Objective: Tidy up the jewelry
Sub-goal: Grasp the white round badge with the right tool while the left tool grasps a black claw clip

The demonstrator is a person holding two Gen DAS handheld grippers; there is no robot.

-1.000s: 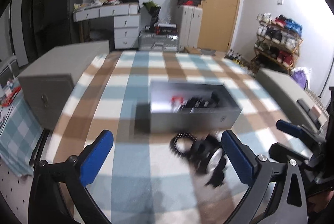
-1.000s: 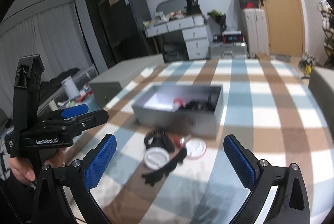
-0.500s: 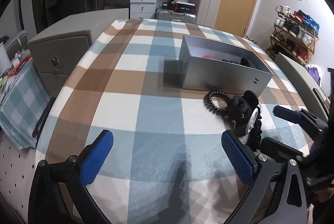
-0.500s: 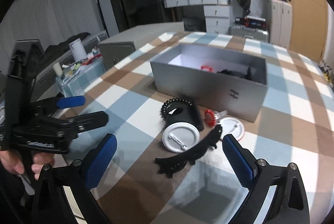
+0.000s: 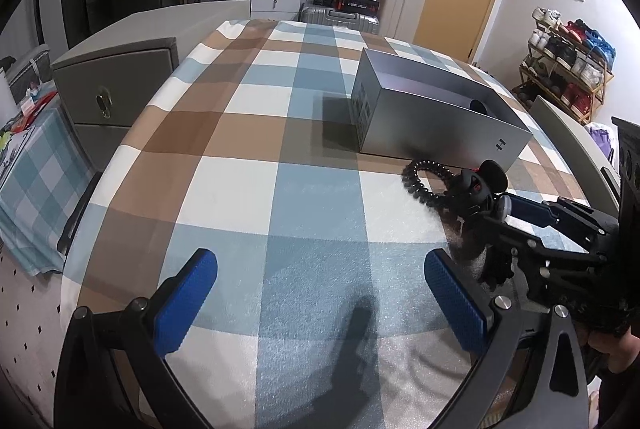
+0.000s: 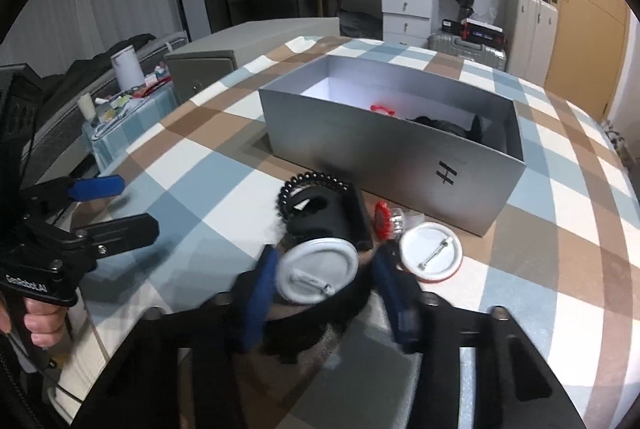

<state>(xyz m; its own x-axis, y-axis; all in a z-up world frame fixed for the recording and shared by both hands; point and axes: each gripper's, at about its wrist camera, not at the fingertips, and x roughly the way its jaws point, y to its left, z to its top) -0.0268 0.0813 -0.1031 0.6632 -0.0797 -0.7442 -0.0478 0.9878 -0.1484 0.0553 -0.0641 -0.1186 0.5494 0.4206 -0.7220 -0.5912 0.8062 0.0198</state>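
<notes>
A silver box (image 6: 400, 157) stands on the checked tablecloth with a red piece (image 6: 382, 109) and dark items inside. In front of it lie a black bead bracelet (image 6: 308, 181), a black band (image 6: 324, 213), a red ornament (image 6: 384, 219) and two white pin badges. My right gripper (image 6: 324, 269) has its blue fingers narrowed around the nearer badge (image 6: 318, 269); motion blur hides whether they touch it. The other badge (image 6: 431, 253) lies to its right. My left gripper (image 5: 320, 293) is open and empty over bare cloth, left of the pile (image 5: 472, 189).
A grey cabinet (image 5: 112, 81) stands beside the table's left edge. A small table with a checked cloth and clutter (image 6: 120, 101) is to the left. Drawers, a suitcase and a door are at the back; a shoe rack (image 5: 568, 69) at right.
My right gripper has dropped toward the pile and its fingers have narrowed around the nearer white badge. My left gripper has swung left and lower, staying open.
</notes>
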